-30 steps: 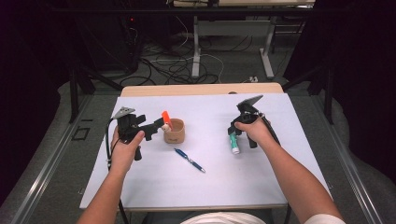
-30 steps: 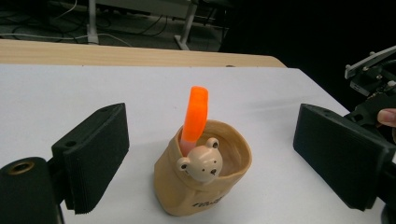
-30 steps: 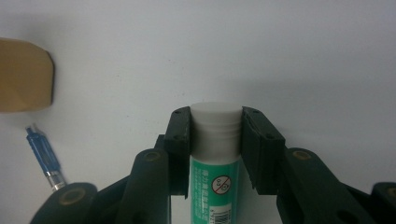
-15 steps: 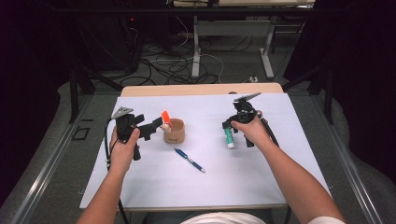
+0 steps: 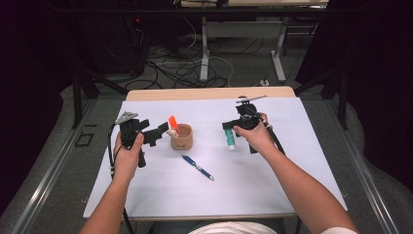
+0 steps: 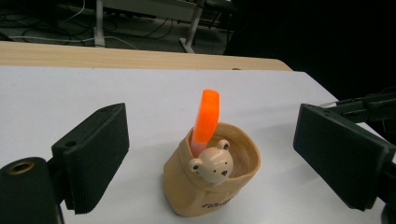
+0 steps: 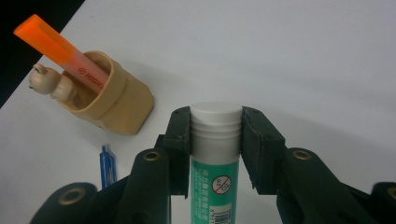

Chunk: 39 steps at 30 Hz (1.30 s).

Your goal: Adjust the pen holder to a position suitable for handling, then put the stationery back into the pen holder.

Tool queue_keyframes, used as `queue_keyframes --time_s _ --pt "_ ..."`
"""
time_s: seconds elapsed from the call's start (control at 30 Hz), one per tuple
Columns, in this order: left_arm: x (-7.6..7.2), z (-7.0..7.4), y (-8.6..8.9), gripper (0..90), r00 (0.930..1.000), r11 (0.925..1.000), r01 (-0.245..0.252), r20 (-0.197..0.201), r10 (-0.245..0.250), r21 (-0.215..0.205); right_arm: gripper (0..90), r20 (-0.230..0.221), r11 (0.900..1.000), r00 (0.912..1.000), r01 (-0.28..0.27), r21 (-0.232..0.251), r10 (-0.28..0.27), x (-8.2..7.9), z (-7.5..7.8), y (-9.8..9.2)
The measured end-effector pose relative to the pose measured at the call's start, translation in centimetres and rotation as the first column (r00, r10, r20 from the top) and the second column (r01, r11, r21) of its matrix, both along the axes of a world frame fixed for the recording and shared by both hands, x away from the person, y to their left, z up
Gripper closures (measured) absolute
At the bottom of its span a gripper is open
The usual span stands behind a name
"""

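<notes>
On your table (image 5: 292,190) sit four kinds of stationery, one of each: one tan bear-faced cup (image 5: 182,138), one orange highlighter (image 5: 173,123) standing in it, one blue pen (image 5: 197,167) lying on the white sheet, and one green-and-white glue stick (image 5: 229,138). You work with two black grippers, the left gripper (image 5: 161,130) and the right gripper (image 5: 230,125), one in each of your two hands. That makes four items and two tools in all.

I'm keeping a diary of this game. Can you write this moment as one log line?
right gripper: shut on glue stick, lifted | left gripper: open around bear cup | orange highlighter: in cup | blue pen: on table
</notes>
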State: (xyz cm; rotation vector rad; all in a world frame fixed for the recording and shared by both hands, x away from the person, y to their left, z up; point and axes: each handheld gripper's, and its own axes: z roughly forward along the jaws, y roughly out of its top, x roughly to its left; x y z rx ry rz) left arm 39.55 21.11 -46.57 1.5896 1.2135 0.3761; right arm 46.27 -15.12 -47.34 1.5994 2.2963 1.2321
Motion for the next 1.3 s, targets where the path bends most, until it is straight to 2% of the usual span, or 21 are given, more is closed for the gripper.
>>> queue_keyframes --time_s 0.23,0.4,0.6,0.73,1.0,1.03,1.3 --pt "0.0 0.0 0.2 10.4 1.0000 1.0000 -0.002 0.001 0.002 0.004 65.6 0.110 0.999 0.9934 -0.033 0.015 0.031 -0.8 1.0 1.0" --pt "0.0 0.0 0.2 10.4 1.0000 1.0000 -0.008 -0.001 0.008 0.002 65.6 0.182 0.998 0.9823 -0.052 0.028 0.046 -1.4 1.5 1.7" --pt "0.0 0.0 0.4 10.4 0.9999 0.9999 -0.014 -0.003 0.014 0.006 65.6 0.257 0.996 0.9648 -0.071 0.045 0.057 -1.8 1.9 2.5" --pt "0.0 -0.2 0.5 10.5 0.9998 0.9997 -0.020 -0.004 0.020 0.012 65.6 0.315 0.995 0.9467 -0.084 0.044 0.066 -1.9 2.1 3.0" --pt "0.1 -0.2 0.7 10.6 0.9997 0.9996 -0.023 -0.002 0.023 0.014 65.6 0.379 0.992 0.9214 -0.116 0.055 0.087 -2.5 2.4 4.6" --pt "0.0 -0.1 0.8 10.6 0.9997 0.9996 -0.026 -0.002 0.026 0.015 65.6 0.391 0.991 0.9161 -0.123 0.058 0.091 -2.5 2.4 4.9" --pt "0.1 -0.1 1.1 10.6 0.9993 0.9993 -0.036 0.000 0.036 0.012 65.6 0.432 0.987 0.8956 -0.146 0.064 0.104 -2.6 2.5 6.7"
